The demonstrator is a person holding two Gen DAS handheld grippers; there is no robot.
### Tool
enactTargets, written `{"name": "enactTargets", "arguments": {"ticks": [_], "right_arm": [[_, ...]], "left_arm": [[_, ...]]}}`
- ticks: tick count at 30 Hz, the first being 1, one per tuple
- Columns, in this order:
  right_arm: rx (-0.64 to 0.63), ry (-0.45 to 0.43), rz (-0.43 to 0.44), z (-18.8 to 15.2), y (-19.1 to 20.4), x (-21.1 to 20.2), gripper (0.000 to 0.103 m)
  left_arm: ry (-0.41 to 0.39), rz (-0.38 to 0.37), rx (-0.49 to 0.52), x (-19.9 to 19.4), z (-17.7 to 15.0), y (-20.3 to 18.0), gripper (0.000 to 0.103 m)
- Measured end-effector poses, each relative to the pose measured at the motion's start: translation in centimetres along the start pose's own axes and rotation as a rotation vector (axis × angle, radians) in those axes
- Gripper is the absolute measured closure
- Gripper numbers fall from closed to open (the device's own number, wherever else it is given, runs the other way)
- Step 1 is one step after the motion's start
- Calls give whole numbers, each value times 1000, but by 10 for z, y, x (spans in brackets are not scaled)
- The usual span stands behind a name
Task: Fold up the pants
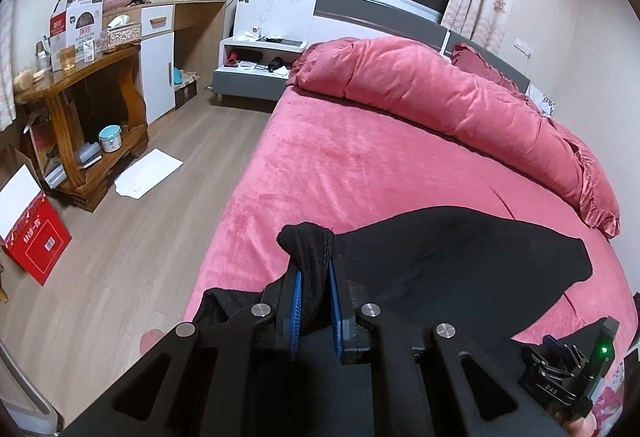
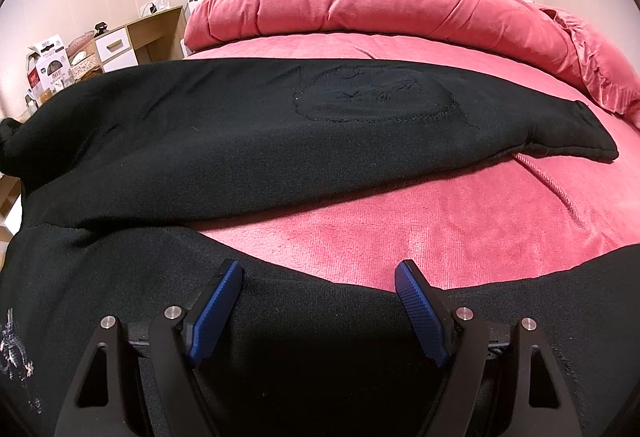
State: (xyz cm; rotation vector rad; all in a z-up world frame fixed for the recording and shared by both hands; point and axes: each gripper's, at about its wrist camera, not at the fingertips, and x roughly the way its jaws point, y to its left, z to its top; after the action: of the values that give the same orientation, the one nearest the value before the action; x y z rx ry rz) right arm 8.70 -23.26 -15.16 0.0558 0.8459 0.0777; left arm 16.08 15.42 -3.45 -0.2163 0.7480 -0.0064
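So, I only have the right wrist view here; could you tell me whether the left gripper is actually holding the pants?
Observer: Yes, the left gripper is shut on a bunched end of the black pants.
Operator: Is that end lifted?
Observer: It stands above the pink bed sheet, not flat.
Operator: And what lies left of the bed?
Observer: A white sheet of paper on the wooden floor.

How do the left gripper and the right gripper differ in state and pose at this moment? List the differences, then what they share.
The left gripper is shut on a bunched end of the black pants; the right gripper stands open, gripping nothing. The left gripper holds its fabric raised above the pink bed sheet; the right gripper sits low over pants lying flat. Both have black fingers with blue ribbed pads.
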Motion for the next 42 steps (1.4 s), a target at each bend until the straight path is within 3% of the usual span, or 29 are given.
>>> {"name": "enactTargets", "arguments": {"ticks": [12, 17, 23, 27, 31, 33, 35, 36, 42], "right_arm": [[-34, 49, -13, 15, 6, -7, 22], [-9, -31, 74, 50, 7, -32, 22], [141, -46, 163, 114, 3, -21, 21], [314, 90, 200, 154, -2, 22, 21], [446, 143, 206, 171, -10, 46, 21], [470, 200, 178, 170, -13, 58, 31], [454, 241, 179, 162, -16, 63, 85], [446, 252, 191, 159, -17, 62, 90], [452, 156, 332, 136, -37, 3, 90]], "left_arm": [[-21, -89, -69, -48, -45, 10, 91], [-8, -125, -91, -58, -72, 13, 91], [9, -132, -81, -59, -85, 8, 91], [14, -131, -57, -64, -92, 4, 91], [39, -126, -41, -65, -101, 3, 91], [56, -123, -34, -64, -106, 3, 92], [65, -126, -40, -63, -109, 5, 92], [65, -126, -49, -63, -109, 7, 92], [-6, -132, -112, -76, -91, 30, 92]]}}
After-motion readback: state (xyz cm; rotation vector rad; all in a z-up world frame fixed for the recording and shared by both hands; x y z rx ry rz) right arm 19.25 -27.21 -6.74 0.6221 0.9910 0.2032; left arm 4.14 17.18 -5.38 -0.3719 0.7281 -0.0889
